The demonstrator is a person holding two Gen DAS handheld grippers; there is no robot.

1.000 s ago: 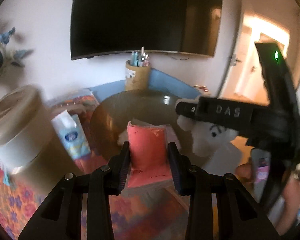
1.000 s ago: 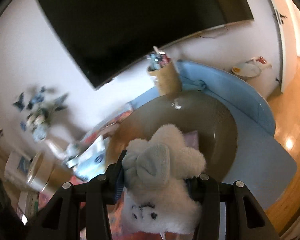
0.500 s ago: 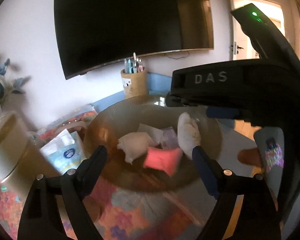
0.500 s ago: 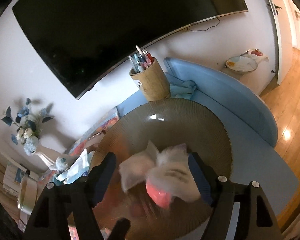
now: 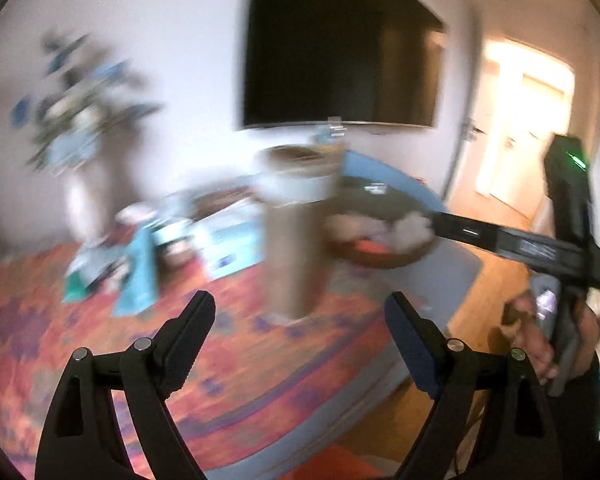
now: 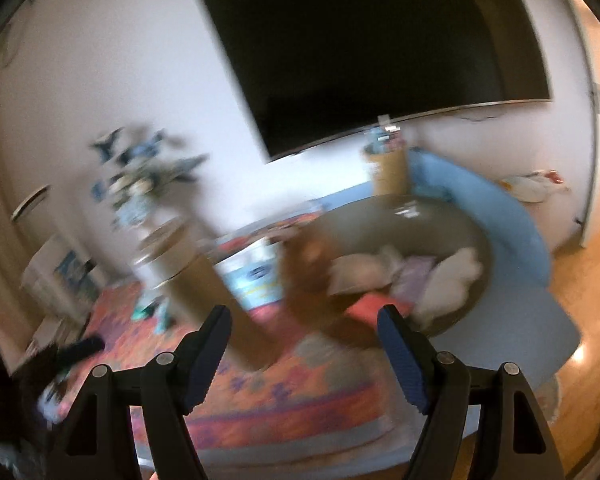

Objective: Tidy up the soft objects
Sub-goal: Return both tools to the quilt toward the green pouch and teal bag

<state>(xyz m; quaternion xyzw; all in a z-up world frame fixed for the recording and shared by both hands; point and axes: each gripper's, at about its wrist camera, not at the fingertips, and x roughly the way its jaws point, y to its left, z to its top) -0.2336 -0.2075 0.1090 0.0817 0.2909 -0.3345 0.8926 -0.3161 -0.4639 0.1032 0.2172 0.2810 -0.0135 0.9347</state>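
Both views are motion-blurred. A round brown bowl (image 6: 452,224) holds the soft things: a white plush toy (image 6: 456,276), a red cushion (image 6: 368,306), a pale cloth (image 6: 360,270) and a lilac piece (image 6: 414,276). In the left wrist view the bowl (image 5: 384,258) is far right, with the plush (image 5: 414,226) and the red cushion (image 5: 366,246) in it. My left gripper (image 5: 300,330) is open and empty, back from the table. My right gripper (image 6: 304,344) is open and empty, short of the bowl; its body (image 5: 540,248) crosses the left wrist view.
A tall tan lidded canister (image 5: 296,216) stands on the floral tablecloth (image 5: 100,344), also in the right wrist view (image 6: 196,280). Tissue packs (image 5: 228,240), a flower vase (image 5: 84,160), a pen holder (image 6: 388,172), a blue seat (image 6: 496,216) and a wall TV (image 6: 372,48) surround it.
A second ago each gripper held an item, the left the red cushion and the right the white plush. Both opened and dropped them into the bowl, then pulled back and swung left.
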